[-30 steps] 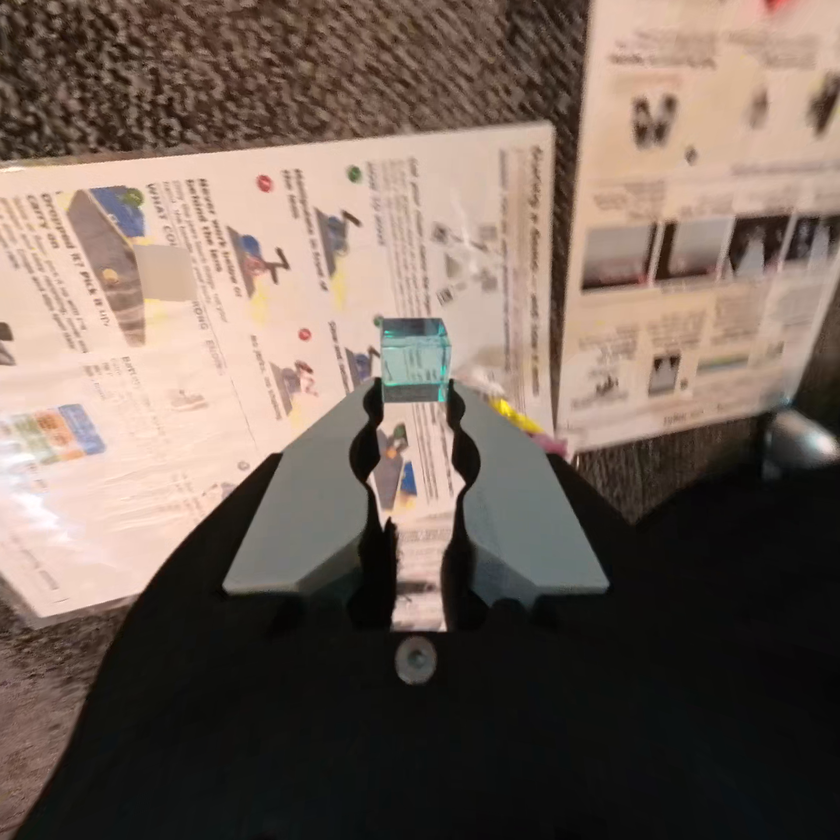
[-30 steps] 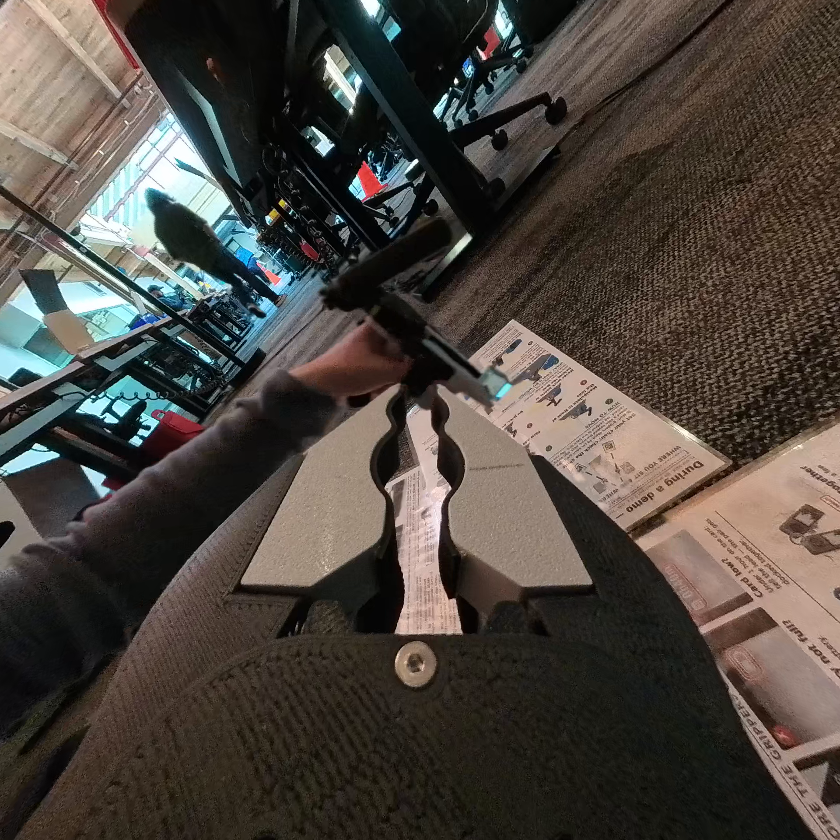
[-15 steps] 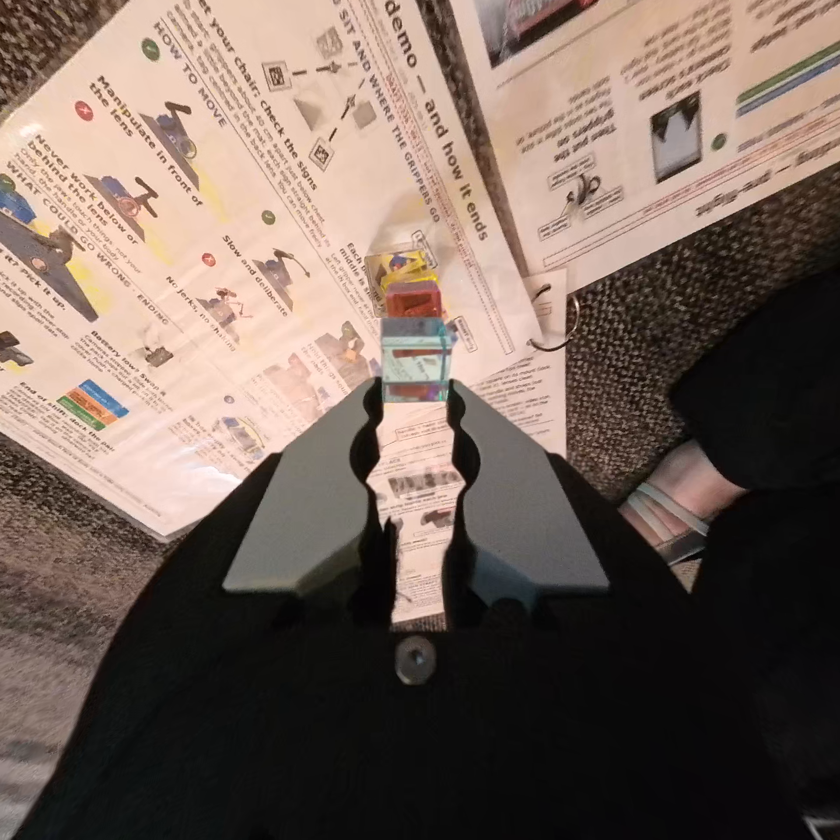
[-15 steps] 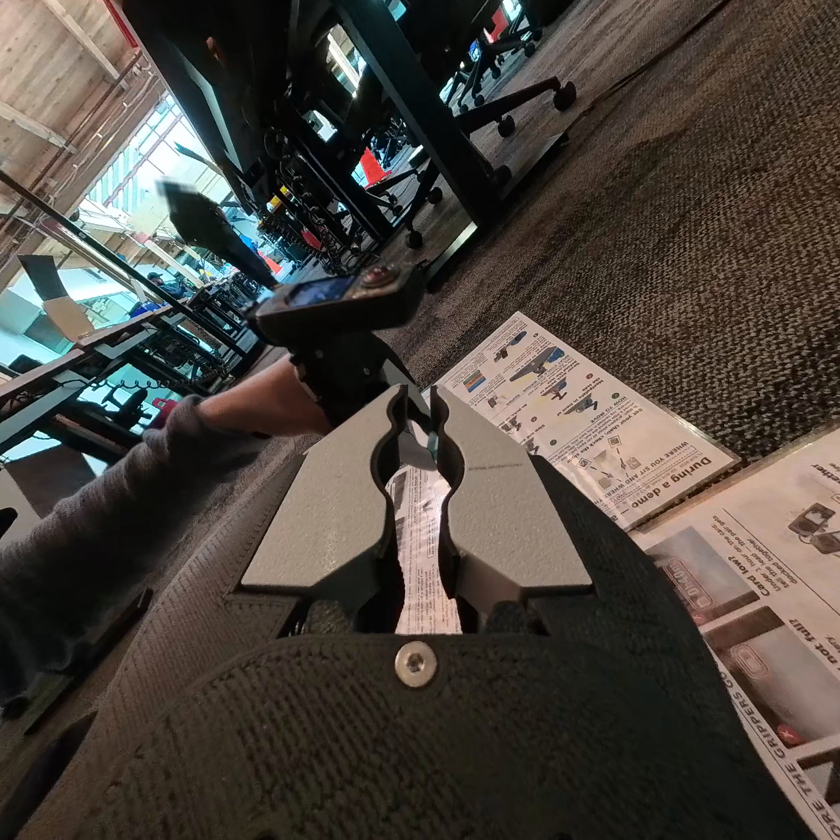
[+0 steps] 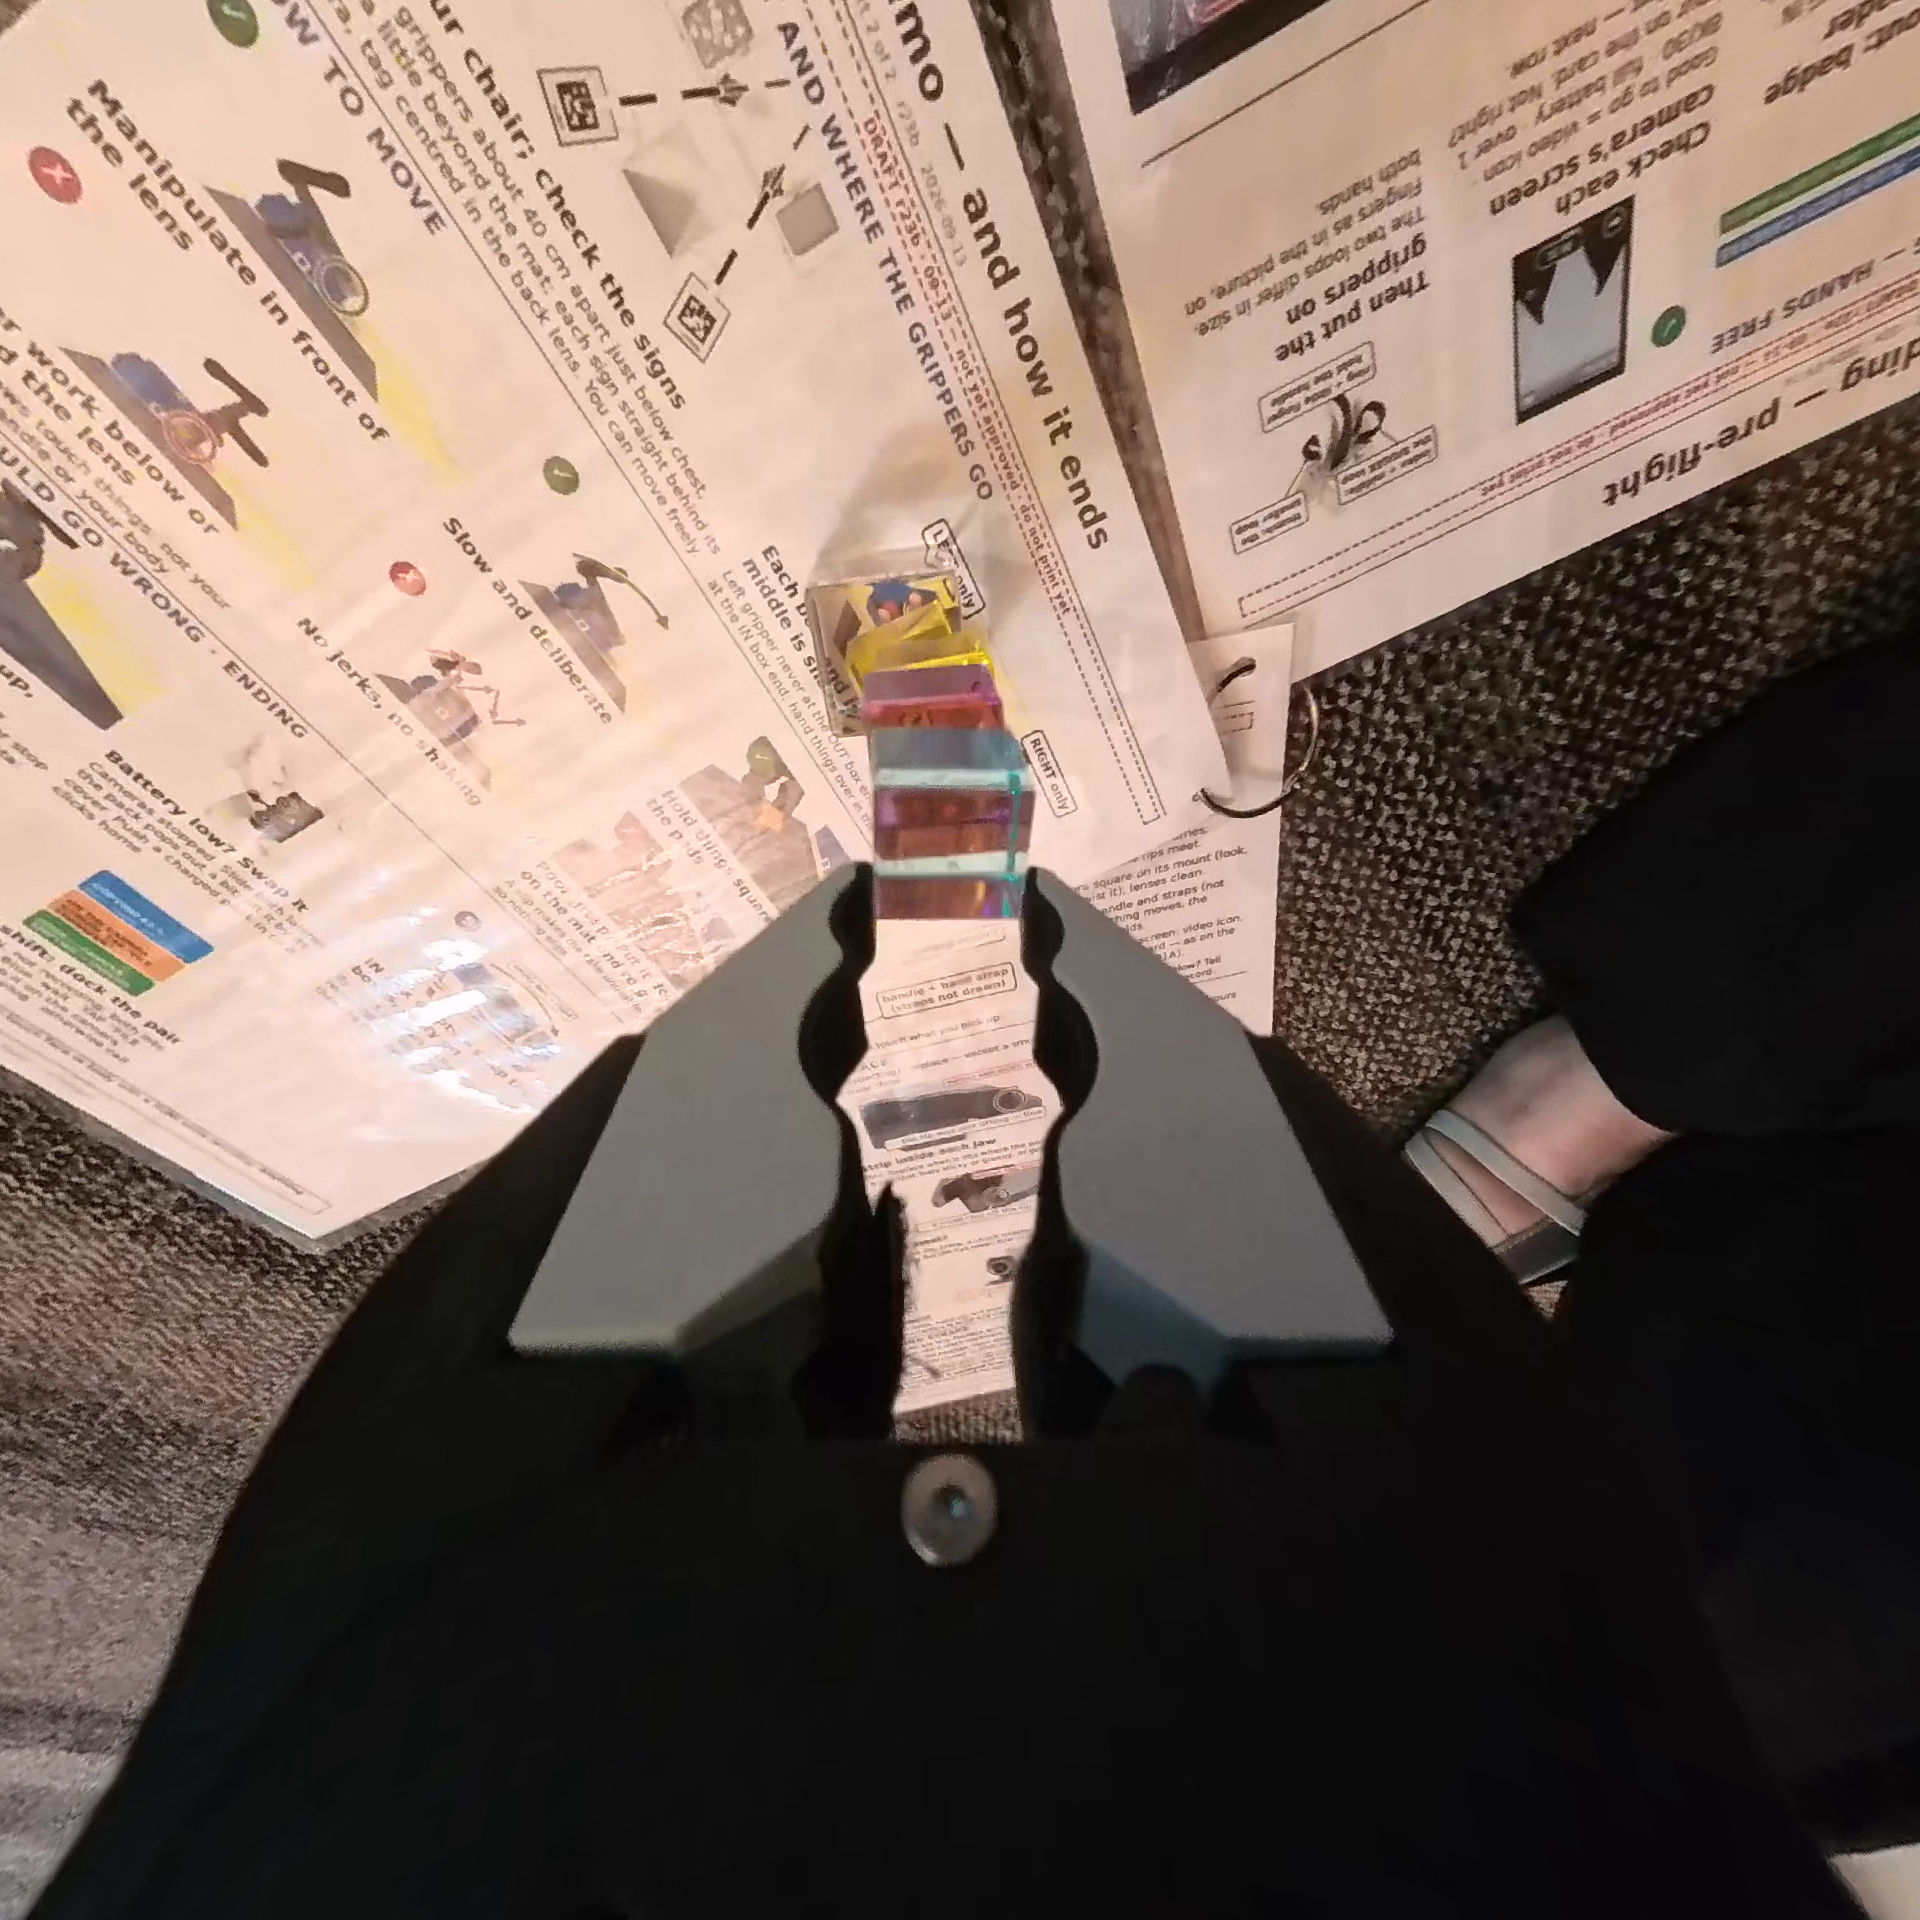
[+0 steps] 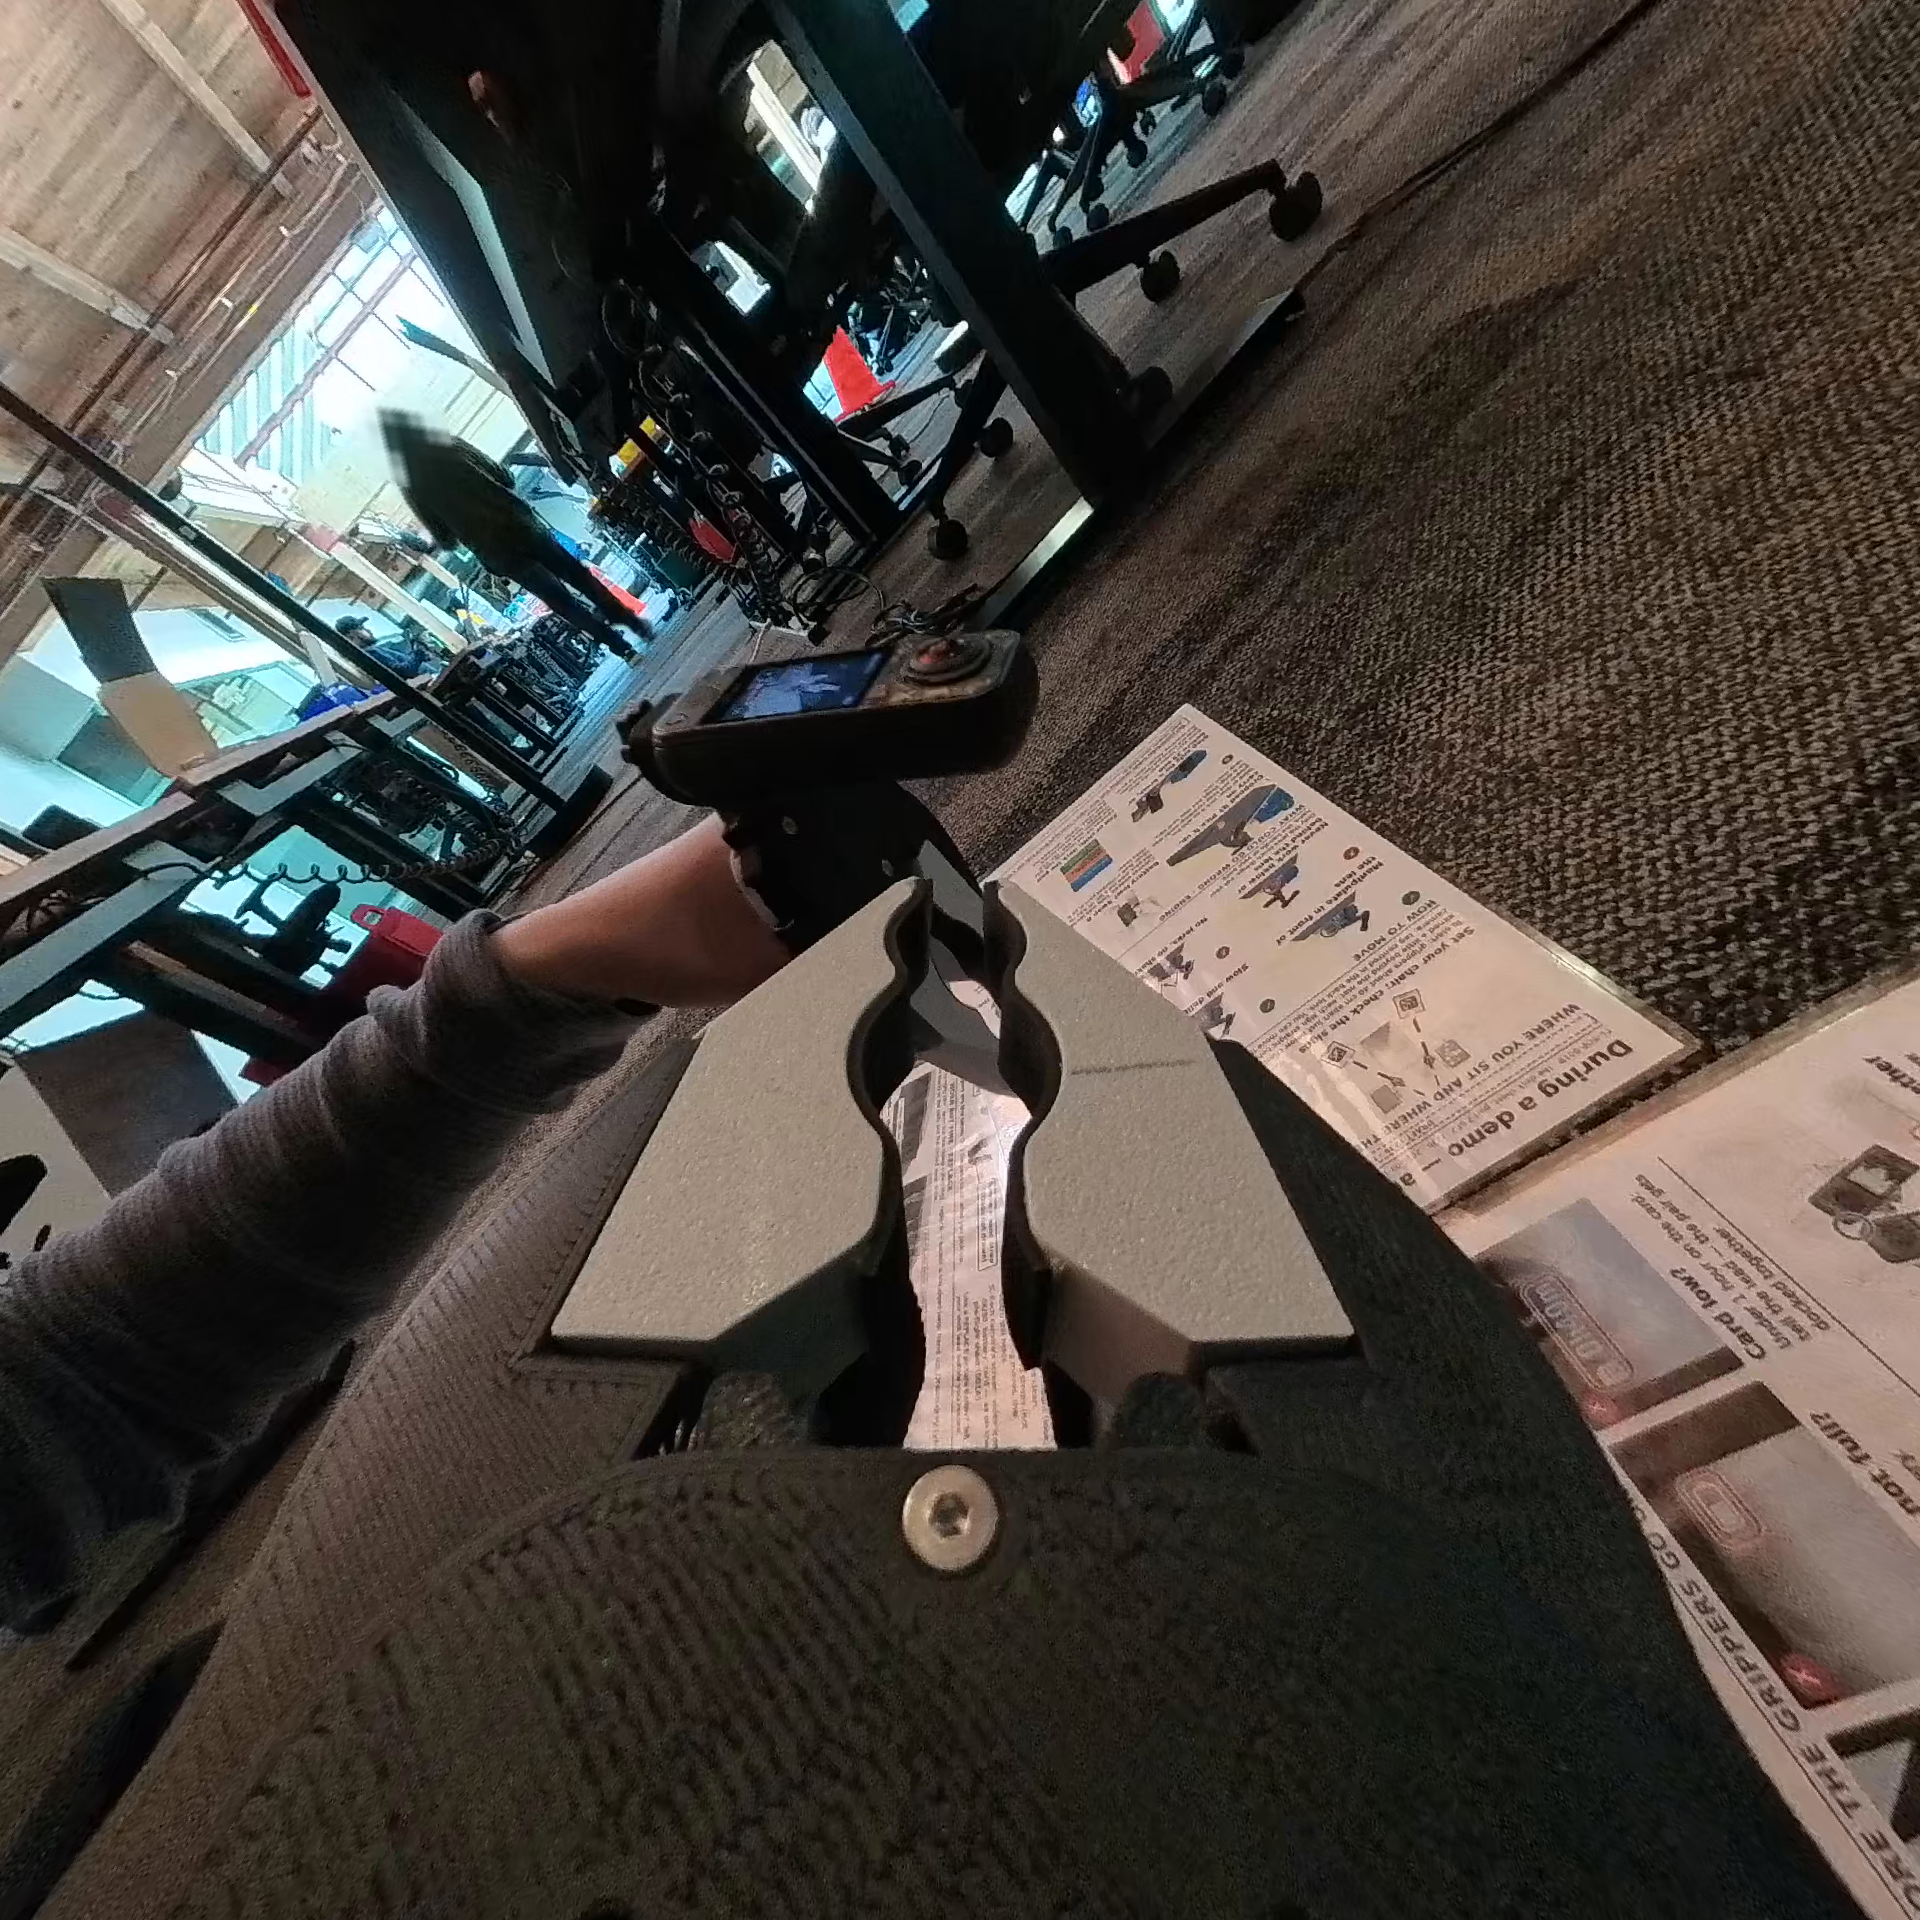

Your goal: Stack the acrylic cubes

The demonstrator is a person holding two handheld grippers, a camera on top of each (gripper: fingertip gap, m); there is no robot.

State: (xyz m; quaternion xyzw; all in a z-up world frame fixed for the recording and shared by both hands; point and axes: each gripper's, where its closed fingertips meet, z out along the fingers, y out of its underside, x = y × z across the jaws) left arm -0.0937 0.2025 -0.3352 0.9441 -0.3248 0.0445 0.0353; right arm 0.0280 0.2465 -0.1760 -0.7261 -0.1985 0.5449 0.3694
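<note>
Teal-tinted and see-through, a small cube (image 5: pixel 951 821) sits pinched at the very tips of the left gripper (image 5: pixel 948 894), both grey fingers (image 5: pixel 727 1101) pressing its sides. Straight ahead of it, slightly beyond and below, stand a pink cube (image 5: pixel 932 704) atop a yellow cube (image 5: pixel 909 649) on the printed sheet (image 5: pixel 436 540); the stack's long axis runs away from the gripper. From the right wrist, the right gripper (image 6: pixel 953 899) is nearly closed and holds nothing, resting low over the carpet (image 6: pixel 1558 468), well behind the left hand (image 6: pixel 644 925).
</note>
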